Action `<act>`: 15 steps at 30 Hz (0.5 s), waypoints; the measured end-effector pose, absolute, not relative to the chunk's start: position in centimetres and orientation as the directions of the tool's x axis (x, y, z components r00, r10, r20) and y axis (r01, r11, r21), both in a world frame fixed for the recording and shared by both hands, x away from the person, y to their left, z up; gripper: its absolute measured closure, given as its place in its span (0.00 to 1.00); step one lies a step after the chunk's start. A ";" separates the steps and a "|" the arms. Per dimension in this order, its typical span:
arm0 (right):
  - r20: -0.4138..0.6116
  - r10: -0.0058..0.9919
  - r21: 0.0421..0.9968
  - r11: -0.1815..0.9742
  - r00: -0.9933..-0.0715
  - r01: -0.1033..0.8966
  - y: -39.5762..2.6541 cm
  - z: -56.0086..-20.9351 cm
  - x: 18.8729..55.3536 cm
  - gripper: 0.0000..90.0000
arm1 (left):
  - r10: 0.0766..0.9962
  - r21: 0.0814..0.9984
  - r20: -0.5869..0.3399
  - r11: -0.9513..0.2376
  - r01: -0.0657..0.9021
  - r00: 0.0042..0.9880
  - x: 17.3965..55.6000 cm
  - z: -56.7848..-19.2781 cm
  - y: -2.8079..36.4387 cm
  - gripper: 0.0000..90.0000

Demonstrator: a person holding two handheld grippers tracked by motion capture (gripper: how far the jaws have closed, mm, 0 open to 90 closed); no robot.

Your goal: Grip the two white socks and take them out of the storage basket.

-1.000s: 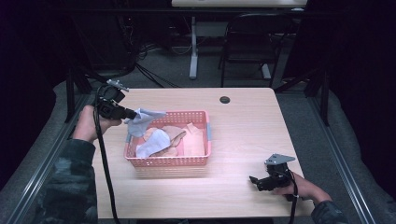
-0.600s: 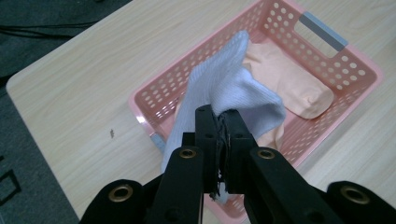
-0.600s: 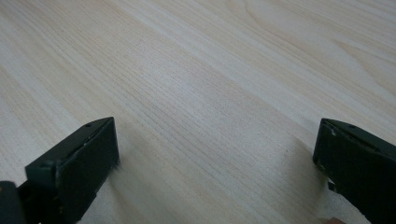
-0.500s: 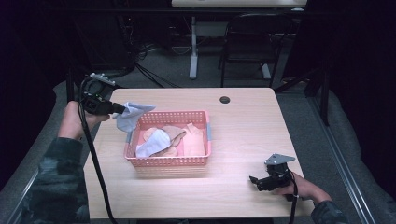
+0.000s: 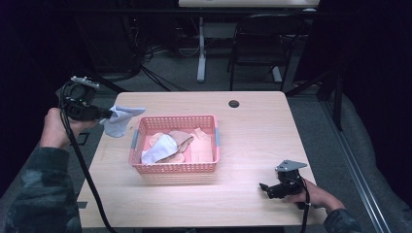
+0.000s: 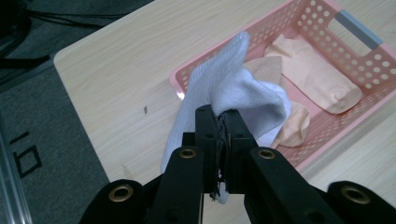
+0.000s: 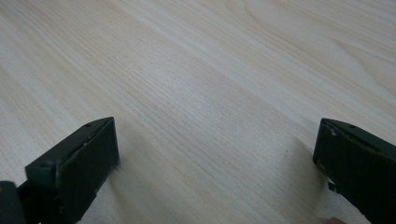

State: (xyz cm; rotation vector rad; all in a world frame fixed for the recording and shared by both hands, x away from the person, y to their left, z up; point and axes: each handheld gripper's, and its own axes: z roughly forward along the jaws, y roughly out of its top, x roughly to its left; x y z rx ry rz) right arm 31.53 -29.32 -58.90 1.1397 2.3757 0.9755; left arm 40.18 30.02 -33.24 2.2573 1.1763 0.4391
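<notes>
Sock [image 6: 233, 84]: white, clamped in left gripper [image 5: 99, 115] above counter's [image 5: 272, 131] left edge, beside pink basket [image 5: 175, 167].
Right gripper [image 5: 266, 188]: jaws wide apart, empty, on counter.

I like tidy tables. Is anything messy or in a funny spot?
Nothing is spilled or broken. One white sock dangles from the shut left gripper past the pink basket's left end, over the table edge. The other socks lie jumbled inside the basket.
</notes>
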 end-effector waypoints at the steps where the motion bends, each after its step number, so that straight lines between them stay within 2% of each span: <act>1: -0.004 0.781 0.703 0.446 -0.624 0.554 -29.3 -58.9 31.5 0.00 | 0.828 0.607 0.031 -0.460 0.648 0.560 40.1 -33.3 30.3 0.96; 15: 0.001 0.781 0.705 0.443 -0.625 0.554 -29.3 -58.9 31.5 0.00 | 0.876 0.579 0.038 -0.412 0.704 0.482 39.7 -34.9 33.3 0.96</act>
